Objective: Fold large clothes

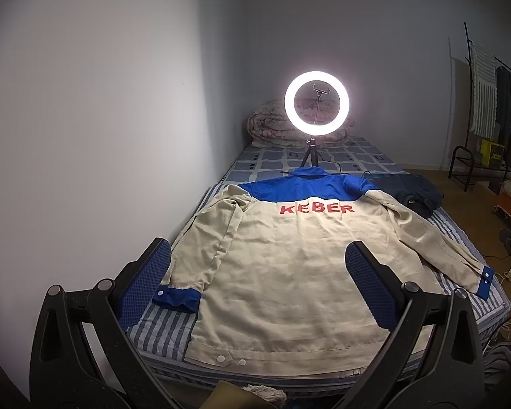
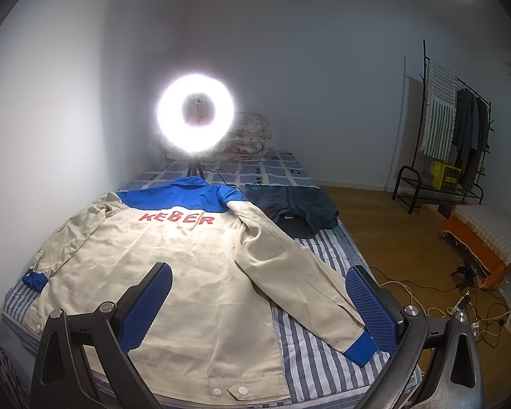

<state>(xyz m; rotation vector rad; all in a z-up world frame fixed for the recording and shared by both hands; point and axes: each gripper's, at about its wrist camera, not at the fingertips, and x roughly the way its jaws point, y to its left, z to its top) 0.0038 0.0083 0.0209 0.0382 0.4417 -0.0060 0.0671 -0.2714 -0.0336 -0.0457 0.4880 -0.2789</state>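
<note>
The beige cotton work jacket with a blue yoke, blue cuffs and red "KEBER" lettering (image 1: 289, 266) lies back-up and spread flat on the blue-and-white striped bed sheet (image 1: 160, 327). Its hem is nearest the grippers and its collar points away toward the glowing ring light on a small tripod (image 1: 316, 102) — so the jacket's long axis runs straight ahead of both hands.

The left sleeve lies folded close along the jacket's side, its blue cuff (image 1: 179, 298) just beside the left gripper's near finger. The right sleeve (image 2: 299, 272) is splayed outward at an angle, and its blue cuff (image 2: 359, 349) sits between the fingers of the right gripper (image 2: 259, 303) in that view.

Both the left gripper (image 1: 259, 286) and the right one stand wide apart, holding nothing, tilted down over the hem end. The jacket appears wholly unfolded. By my reading, each hand is nearer its own side's cuff — the splayed right sleeve looks like the more obvious first fold inward.

Beyond the jacket, a dark navy garment (image 2: 289, 208) lies crumpled by the right shoulder.
</note>
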